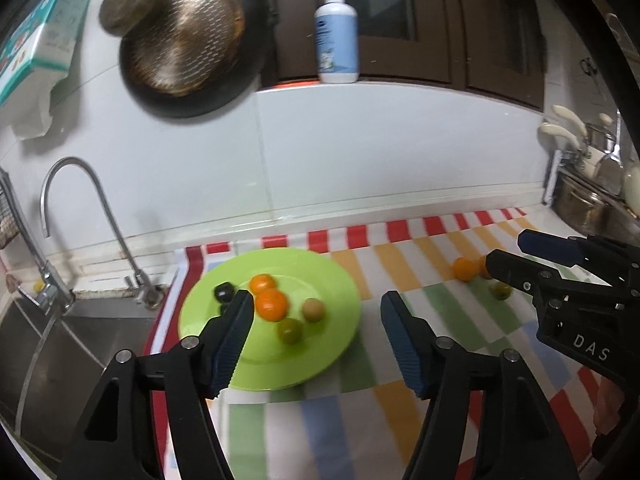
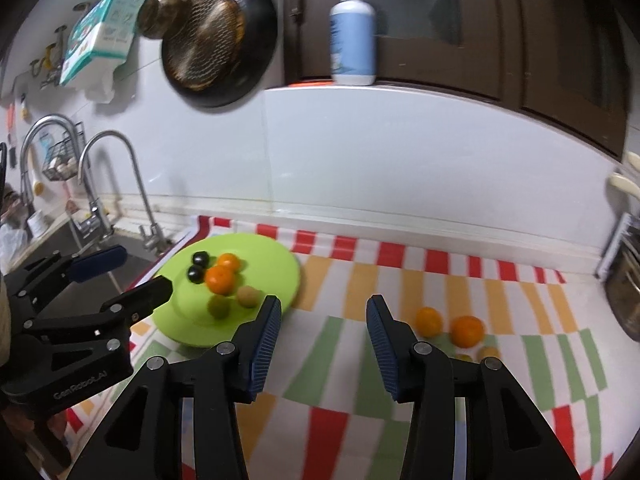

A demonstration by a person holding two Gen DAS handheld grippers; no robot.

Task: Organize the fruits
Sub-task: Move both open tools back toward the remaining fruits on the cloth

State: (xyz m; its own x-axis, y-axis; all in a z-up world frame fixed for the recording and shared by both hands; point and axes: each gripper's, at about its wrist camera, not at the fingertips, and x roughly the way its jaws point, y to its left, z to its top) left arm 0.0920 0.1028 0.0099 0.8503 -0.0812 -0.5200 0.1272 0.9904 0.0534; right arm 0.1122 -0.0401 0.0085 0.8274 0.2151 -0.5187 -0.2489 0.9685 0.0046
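Grippers [image 1: 316,312] [image 2: 323,312] hover empty above plate [image 2: 280,276] of fruit [image 2: 219,280]

My left finger [image 1: 236,336] covered part of the dark fruits [image 1: 223,293] on the green plate [image 1: 320,280]. The other gripper [image 1: 516,264] hid one orange [image 1: 485,266]. My right finger [image 2: 394,352] masked small greenish fruits [image 2: 489,352], too blurred to name.

White tiled wall [image 1: 360,148] behind a counter under a striped cloth [image 2: 440,280]. Dark frying pan [image 1: 192,40] hung up, curved tap [image 1: 80,208] over a steel sink [image 1: 72,344], dark, possibly wooden, cabinet doors [image 2: 500,20] above.
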